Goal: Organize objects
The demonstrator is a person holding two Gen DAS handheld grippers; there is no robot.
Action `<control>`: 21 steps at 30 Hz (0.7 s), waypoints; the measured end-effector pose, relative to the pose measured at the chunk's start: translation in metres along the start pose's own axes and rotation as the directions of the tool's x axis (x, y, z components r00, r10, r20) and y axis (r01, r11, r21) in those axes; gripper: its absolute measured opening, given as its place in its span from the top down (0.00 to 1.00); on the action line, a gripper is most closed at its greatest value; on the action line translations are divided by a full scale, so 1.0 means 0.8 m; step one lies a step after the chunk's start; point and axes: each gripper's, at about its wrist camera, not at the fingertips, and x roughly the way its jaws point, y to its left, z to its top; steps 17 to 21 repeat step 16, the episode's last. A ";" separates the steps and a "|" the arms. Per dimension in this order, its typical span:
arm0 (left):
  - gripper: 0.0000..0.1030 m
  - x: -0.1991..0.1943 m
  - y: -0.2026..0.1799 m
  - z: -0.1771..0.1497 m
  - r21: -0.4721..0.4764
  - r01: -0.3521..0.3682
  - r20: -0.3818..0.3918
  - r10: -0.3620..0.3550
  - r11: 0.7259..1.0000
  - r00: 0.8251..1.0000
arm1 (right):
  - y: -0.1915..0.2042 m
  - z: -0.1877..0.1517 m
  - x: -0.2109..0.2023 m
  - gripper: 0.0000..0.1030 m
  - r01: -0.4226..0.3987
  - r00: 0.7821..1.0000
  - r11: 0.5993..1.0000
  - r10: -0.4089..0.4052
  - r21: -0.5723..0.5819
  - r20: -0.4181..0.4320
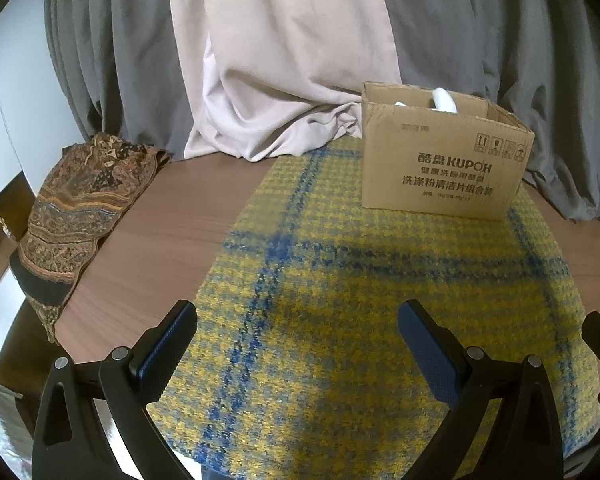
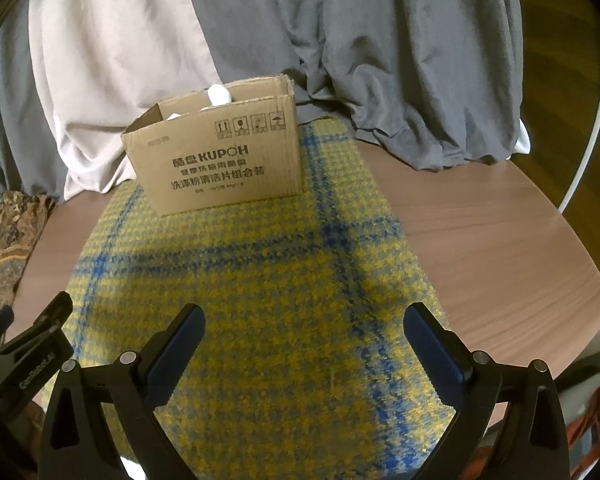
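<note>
Cardboard box (image 1: 444,168), top open, sits at the far end of a yellow-and-blue plaid cloth (image 1: 340,300) on the wooden tabletop (image 1: 172,232), with something white (image 1: 444,99) poking above its rim. Left gripper (image 1: 298,354) and right gripper (image 2: 304,356) hover over the near part of the cloth, jaws wide apart and holding nothing. Brown patterned fabric (image 1: 76,208) lies at the tabletop's left edge, grey and pale curtains (image 1: 284,48) behind.

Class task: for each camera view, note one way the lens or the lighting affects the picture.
Left wrist view: fisheye bends the table edge; a soft shadow crosses the plaid cloth. Right wrist view: black corners frame the picture; the cardboard box leans.
</note>
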 end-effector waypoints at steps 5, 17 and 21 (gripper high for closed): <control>0.00 0.004 0.000 -0.001 -0.002 0.021 -0.029 -0.021 1.000 0.999 | 0.000 -0.001 0.004 0.03 -0.006 1.000 1.000 0.006 0.005 -0.008; 0.00 0.011 -0.008 -0.005 0.023 0.022 -0.059 -0.021 0.999 0.998 | -0.005 -0.003 0.006 0.03 -0.001 1.000 1.000 0.001 0.013 -0.007; 0.00 0.011 -0.008 -0.005 0.023 0.022 -0.059 -0.021 0.999 0.998 | -0.005 -0.003 0.006 0.03 -0.001 1.000 1.000 0.001 0.013 -0.007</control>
